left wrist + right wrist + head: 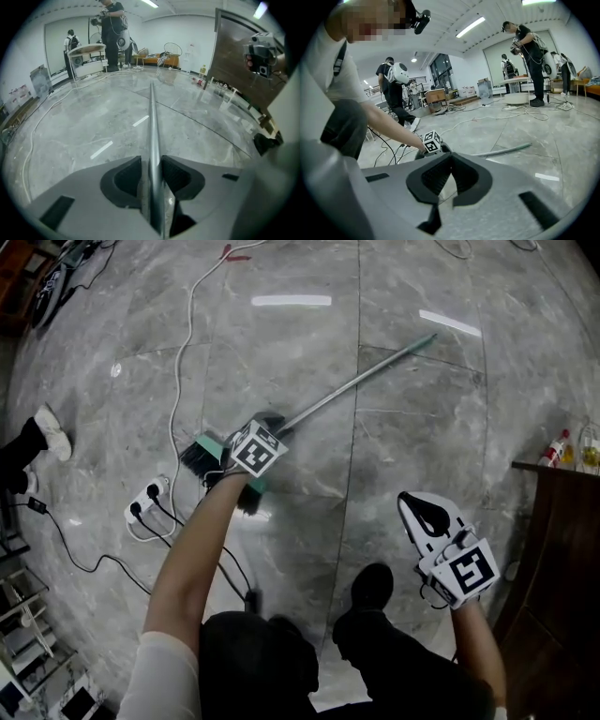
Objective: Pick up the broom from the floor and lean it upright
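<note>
Closing on the handle looks to me like the step in hand. The broom (356, 381) lies flat on the floor (441, 446). The left gripper (270, 424) is down at its handle (152, 112), near the brush head (201, 454), with its jaws released, one on each side of the tube and not yet pressing. Squeeze firmly before lifting, because a thin smooth tube may roll or slip. The right gripper (414, 505) hangs well apart, jaws together and empty; it could support the handle higher up.
</note>
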`<control>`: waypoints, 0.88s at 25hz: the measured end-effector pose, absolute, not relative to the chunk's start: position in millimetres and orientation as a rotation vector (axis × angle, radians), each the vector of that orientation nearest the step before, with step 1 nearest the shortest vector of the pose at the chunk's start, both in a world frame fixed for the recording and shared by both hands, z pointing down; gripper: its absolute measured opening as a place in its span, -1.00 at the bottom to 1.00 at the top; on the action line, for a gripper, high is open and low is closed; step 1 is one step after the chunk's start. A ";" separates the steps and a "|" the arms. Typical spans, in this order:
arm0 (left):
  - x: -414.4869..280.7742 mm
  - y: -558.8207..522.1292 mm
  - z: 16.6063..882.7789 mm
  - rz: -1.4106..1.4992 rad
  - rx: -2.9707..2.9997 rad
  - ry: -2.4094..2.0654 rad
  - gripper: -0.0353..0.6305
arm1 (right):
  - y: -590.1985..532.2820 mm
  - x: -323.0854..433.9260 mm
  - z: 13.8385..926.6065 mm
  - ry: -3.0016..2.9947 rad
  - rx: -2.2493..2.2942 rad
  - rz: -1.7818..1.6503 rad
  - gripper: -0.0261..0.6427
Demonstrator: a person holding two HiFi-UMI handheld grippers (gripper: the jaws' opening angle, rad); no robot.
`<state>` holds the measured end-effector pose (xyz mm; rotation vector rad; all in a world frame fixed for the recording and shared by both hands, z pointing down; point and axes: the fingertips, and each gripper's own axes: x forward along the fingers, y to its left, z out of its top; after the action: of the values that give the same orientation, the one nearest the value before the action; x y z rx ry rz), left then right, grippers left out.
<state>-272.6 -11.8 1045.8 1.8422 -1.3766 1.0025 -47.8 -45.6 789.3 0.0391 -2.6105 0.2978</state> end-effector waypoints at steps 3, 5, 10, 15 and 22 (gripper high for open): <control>-272.9 -14.2 1047.2 0.980 1.838 -1.396 -0.58 | -49.0 -45.1 791.6 -2.595 0.067 0.291 -0.92; -269.6 -10.2 1046.7 1.015 1.837 -1.379 -0.65 | -51.7 -42.7 792.5 -2.587 0.092 0.301 -0.92; -247.6 -8.2 1026.0 1.085 1.929 -1.301 -0.65 | -64.9 -37.9 779.5 -2.628 0.114 0.294 -0.92; -214.5 -27.5 989.7 1.077 2.057 -1.200 -0.65 | -88.9 -37.6 752.6 -2.678 0.180 0.274 -0.92; -173.8 -66.2 939.0 0.969 2.169 -1.152 -0.65 | -105.5 -27.0 725.5 -2.711 0.247 0.248 -0.92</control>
<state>-173.8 -66.2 939.0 2.1693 -1.1524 0.9689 -27.0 -105.5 725.5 0.2469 -2.7108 0.2480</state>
